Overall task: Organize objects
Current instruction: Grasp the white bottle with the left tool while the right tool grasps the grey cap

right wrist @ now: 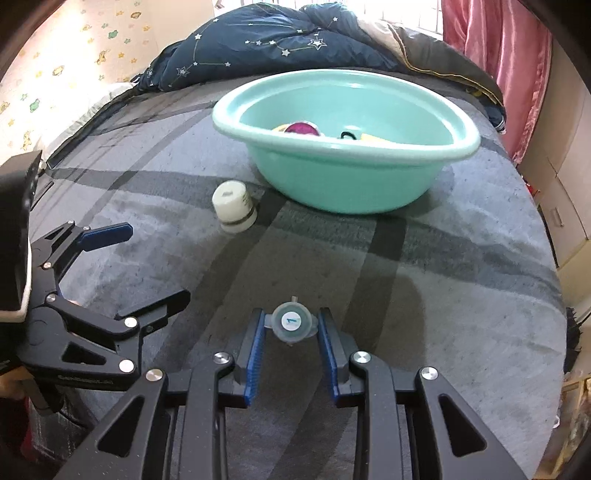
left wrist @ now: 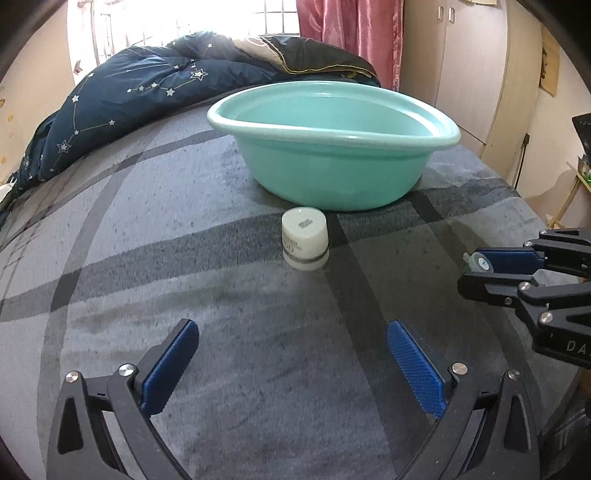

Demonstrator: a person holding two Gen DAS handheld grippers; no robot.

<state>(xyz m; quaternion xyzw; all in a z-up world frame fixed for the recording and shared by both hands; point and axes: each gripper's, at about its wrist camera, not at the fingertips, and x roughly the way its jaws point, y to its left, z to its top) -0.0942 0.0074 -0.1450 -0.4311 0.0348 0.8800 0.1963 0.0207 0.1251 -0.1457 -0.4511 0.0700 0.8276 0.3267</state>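
Observation:
A mint-green basin (left wrist: 332,173) (right wrist: 343,177) stands on the grey striped bed and holds several small items (right wrist: 301,128). A white jar (left wrist: 305,236) (right wrist: 233,206) stands just in front of the basin. My left gripper (left wrist: 291,354) is open and empty, a short way in front of the jar; it also shows in the right wrist view (right wrist: 147,266). My right gripper (right wrist: 291,326) is shut on a small grey cap-like piece with a numbered round label (right wrist: 291,322) and holds it above the bed. In the left wrist view it (left wrist: 471,267) is at the right edge.
A dark blue star-patterned duvet (left wrist: 140,99) (right wrist: 273,44) is heaped at the far end of the bed. Pink curtains (left wrist: 351,33) hang behind. Wardrobe doors (left wrist: 469,74) stand beyond the bed's right edge.

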